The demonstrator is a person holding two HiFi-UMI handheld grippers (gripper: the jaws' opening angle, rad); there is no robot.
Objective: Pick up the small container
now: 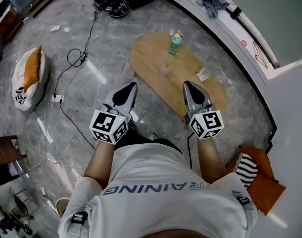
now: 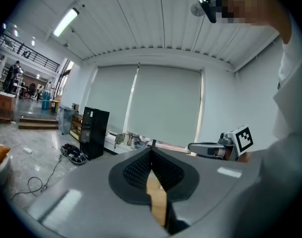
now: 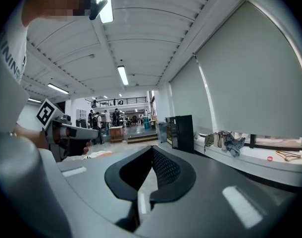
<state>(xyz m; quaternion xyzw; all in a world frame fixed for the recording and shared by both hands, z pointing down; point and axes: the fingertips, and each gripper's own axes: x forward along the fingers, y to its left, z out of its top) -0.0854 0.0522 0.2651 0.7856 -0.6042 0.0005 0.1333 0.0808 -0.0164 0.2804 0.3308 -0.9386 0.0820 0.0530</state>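
- Jaws of left gripper (image 1: 131,87) and right gripper (image 1: 186,85) are pressed together, nothing between them.
- Small container (image 1: 165,69) stands on the wooden table (image 1: 146,58), ahead of the 2 grippers, near a green bottle (image 1: 175,43).

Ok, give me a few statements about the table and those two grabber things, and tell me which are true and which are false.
1. The left gripper and the right gripper are both shut with nothing in them. True.
2. The container is held in the right gripper. False: it stands on the table, apart from both grippers.
3. A bottle stands upright on the table. True.
4. The table is square and made of glass. False: it is oval and wooden.
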